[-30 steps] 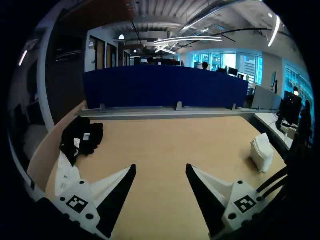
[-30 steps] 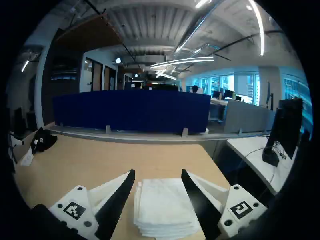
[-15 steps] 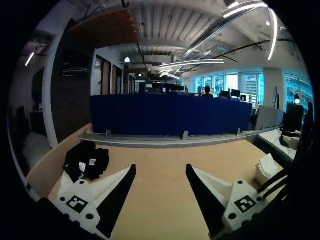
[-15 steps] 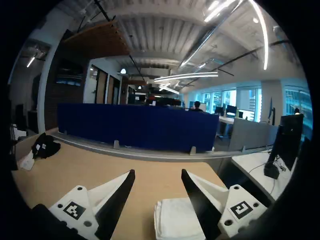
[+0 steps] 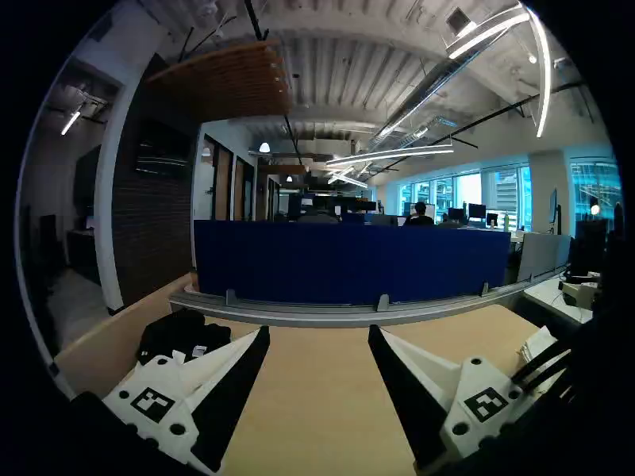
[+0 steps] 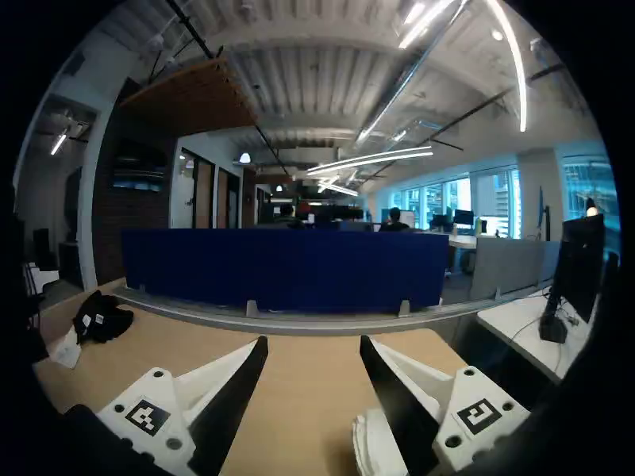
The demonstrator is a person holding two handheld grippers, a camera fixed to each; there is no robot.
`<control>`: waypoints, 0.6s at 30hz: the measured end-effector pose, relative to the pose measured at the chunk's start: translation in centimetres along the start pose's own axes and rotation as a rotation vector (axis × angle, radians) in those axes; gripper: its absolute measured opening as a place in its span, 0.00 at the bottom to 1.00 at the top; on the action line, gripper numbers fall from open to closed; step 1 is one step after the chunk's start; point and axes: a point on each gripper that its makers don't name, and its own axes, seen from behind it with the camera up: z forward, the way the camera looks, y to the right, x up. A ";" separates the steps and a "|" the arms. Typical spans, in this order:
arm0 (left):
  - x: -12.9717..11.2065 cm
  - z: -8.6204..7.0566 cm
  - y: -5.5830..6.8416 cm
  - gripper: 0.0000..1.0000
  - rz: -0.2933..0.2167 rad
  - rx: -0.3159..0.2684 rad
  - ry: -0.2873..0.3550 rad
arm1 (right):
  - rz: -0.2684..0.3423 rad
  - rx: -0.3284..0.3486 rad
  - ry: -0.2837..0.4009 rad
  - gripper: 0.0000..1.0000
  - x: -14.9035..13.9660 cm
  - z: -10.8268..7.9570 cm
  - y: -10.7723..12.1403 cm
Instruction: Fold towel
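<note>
One stack of white towels [image 6: 371, 444] lay at the desk's [image 6: 305, 404] right edge, close beside the right gripper [image 6: 313, 339], whose claw stood apart and empty. So did the left gripper [image 5: 317, 328]. Towels judged soft, light and limp; best pinched at the top one's corners. One black cloth heap [image 6: 101, 320] occupied the far left corner.

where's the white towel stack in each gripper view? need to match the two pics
Left gripper view: towel stack low at the far right edge, partly cut off.
Right gripper view: towel stack at the bottom edge, right of centre, partly hidden.
Shared landmark: blue partition, across the middle of the left gripper view and of the right gripper view.
</note>
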 end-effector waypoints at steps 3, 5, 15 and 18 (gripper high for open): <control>-0.3 0.2 -0.1 0.92 -0.010 -0.009 0.003 | 0.008 -0.030 -0.007 0.90 0.1 -0.1 0.3; -0.5 0.2 0.0 0.92 -0.011 -0.013 0.005 | 0.013 -0.037 -0.002 0.90 0.5 -0.3 0.0; -2.5 1.1 -0.9 0.92 -0.002 -0.013 0.005 | 0.011 -0.024 0.006 0.90 0.8 -0.1 -1.9; -3.4 1.4 -1.4 0.92 -0.006 -0.006 0.007 | 0.003 -0.023 0.005 0.89 0.3 0.2 -2.5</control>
